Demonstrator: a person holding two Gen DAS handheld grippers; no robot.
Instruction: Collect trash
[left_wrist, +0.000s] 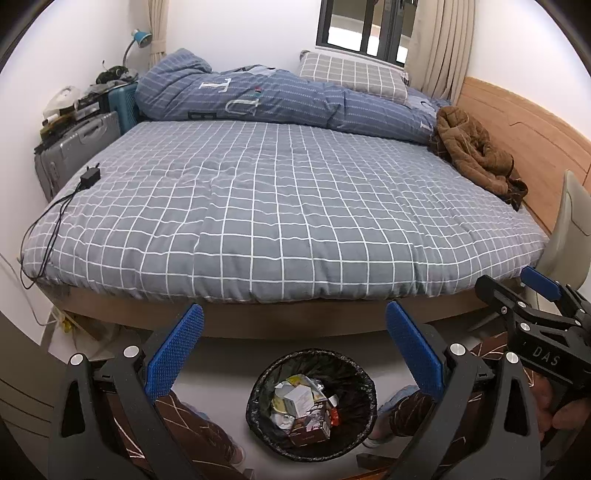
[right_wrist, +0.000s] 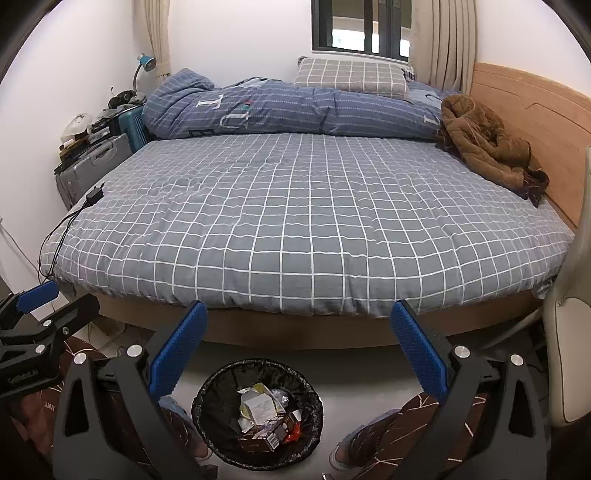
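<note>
Blue textured pads line the left gripper (left_wrist: 293, 343), whose fingers stand wide apart with nothing between them, held above the floor in front of the bed (left_wrist: 280, 206). Directly below, in the left wrist view, the trash bin (left_wrist: 312, 406) sits on the floor just off the bed's near edge, lined with a black bag and holding crumpled wrappers and small cartons (left_wrist: 304, 406). The right gripper (left_wrist: 546, 295) shows at the right edge of this view; whether it is spread or closed cannot be told from here. A black charger (left_wrist: 90, 177) lies at the bed's left edge, its cable hanging over the side, and a brown jacket (left_wrist: 476, 151) is heaped at the far right corner by the headboard.

In the right wrist view, the right gripper (right_wrist: 299, 347) is likewise spread wide and empty above the trash bin (right_wrist: 258, 410), with the person's patterned trouser legs on both sides. A rolled blue duvet (right_wrist: 295, 109) lies along the bed's far edge.
</note>
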